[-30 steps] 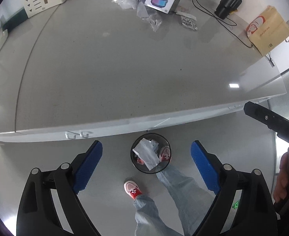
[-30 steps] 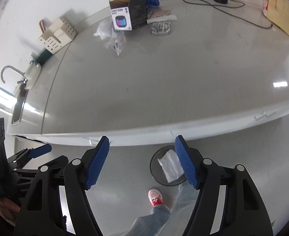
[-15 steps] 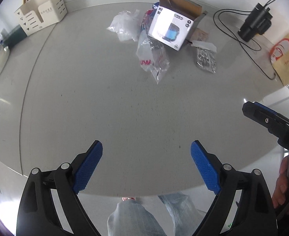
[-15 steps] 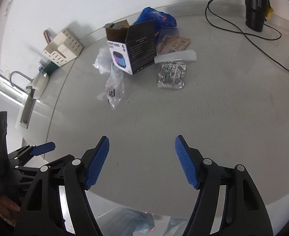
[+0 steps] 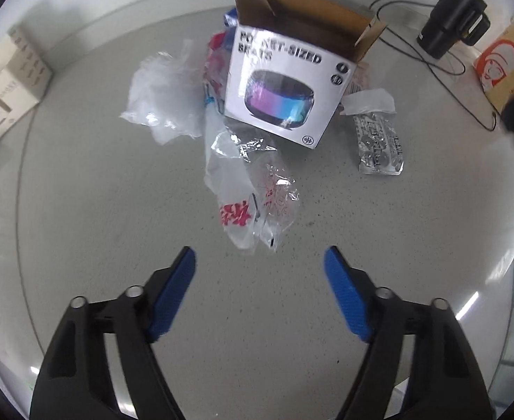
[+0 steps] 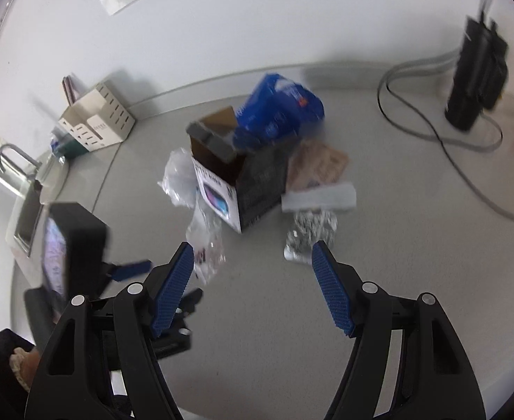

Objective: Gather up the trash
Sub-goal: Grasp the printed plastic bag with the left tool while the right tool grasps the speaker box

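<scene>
Both tongs point steeply down at the countertop (image 5: 82,210), empty: left gripper (image 5: 260,262), just narrowing, before clear wrappers (image 5: 250,196); right gripper (image 6: 251,255) spread near foil packet (image 6: 309,234), speaker box (image 5: 284,80) behind.

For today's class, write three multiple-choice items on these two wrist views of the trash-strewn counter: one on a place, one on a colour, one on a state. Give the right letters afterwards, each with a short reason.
1. Where does the clear printed bag lie relative to the speaker box in the left wrist view?
A. Inside the box
B. On the counter in front of the box, nearer the left claw
C. Behind the box, against the wall

2. What colour are the pads on the right claw?
A. Blue
B. Red
C. White

3. What state is the speaker box in?
A. Crushed flat
B. Taped shut
C. Upright with its top flaps open

Answers:
1 B: the bag lies between the box and the claw's fingertips.
2 A: both pads show blue.
3 C: the brown flaps stand open on top.
</scene>
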Demonstrator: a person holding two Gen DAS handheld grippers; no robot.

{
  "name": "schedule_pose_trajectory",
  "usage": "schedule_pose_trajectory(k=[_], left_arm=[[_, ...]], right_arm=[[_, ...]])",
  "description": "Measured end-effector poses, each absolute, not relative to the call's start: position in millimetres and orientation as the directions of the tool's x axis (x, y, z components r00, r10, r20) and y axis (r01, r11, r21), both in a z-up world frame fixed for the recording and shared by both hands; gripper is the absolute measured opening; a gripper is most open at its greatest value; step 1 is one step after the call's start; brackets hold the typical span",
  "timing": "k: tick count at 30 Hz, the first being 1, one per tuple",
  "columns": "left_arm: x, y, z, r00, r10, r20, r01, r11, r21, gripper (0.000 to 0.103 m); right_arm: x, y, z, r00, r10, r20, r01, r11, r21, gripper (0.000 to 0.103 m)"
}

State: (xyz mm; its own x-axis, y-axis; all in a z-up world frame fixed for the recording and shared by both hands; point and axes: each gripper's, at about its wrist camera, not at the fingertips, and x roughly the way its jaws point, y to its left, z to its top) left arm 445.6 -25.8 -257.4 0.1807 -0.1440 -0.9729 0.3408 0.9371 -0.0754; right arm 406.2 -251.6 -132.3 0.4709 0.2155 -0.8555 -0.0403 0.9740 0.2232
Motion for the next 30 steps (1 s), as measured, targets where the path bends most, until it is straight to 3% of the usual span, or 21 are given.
schedule_pose_trajectory(k=[7,10,14,17,19,23,25,30], left_arm=[[474.3,-6.2,-289.9,0.073,-0.217,-0.973,0.32,0.93,-0.183,0.016],[477.4,4.7,-293.9,0.057,-0.253,-0.966,0.325,0.919,-0.222,0.005],[479.2,25.6,-297.0,0.063,-0.279,-0.958,0.303,0.92,-0.248,0.003],[480.1,38.7,-295.8,0.078,-0.291,-0.954,0.297,0.92,-0.256,0.003],[481.0,43.1,-289.2,0.098,-0.292,-0.951,0.307,0.918,-0.25,0.002],[483.0,52.5,-273.5,0.142,-0.307,-0.941,0.32,0.914,-0.25,0.002],[482.8,54.5,-266.2,0.16,-0.32,-0.934,0.327,0.91,-0.255,0.002],[491.8,50.7,-252.6,0.192,-0.33,-0.924,0.338,0.906,-0.253,0.001]], right_arm=[[465.9,-218.5,-129.3,0.435,0.131,-0.891,-0.14,0.987,0.076,0.07],[487.6,-203.6,-138.4,0.404,0.119,-0.907,-0.194,0.98,0.042,0.07],[507.7,-175.7,-152.1,0.368,0.058,-0.928,-0.281,0.958,-0.052,0.07],[525.8,-173.7,-172.5,0.291,0.054,-0.955,-0.268,0.963,-0.027,0.067],[533.2,-178.3,-179.1,0.277,0.023,-0.961,-0.227,0.973,-0.043,0.043],[530.2,-192.6,-163.7,0.338,0.055,-0.939,-0.178,0.984,-0.006,0.031],[529.4,-202.6,-153.3,0.364,0.079,-0.928,-0.144,0.989,0.027,0.02],[516.5,-228.6,-131.3,0.415,0.124,-0.901,-0.086,0.992,0.097,0.014]])
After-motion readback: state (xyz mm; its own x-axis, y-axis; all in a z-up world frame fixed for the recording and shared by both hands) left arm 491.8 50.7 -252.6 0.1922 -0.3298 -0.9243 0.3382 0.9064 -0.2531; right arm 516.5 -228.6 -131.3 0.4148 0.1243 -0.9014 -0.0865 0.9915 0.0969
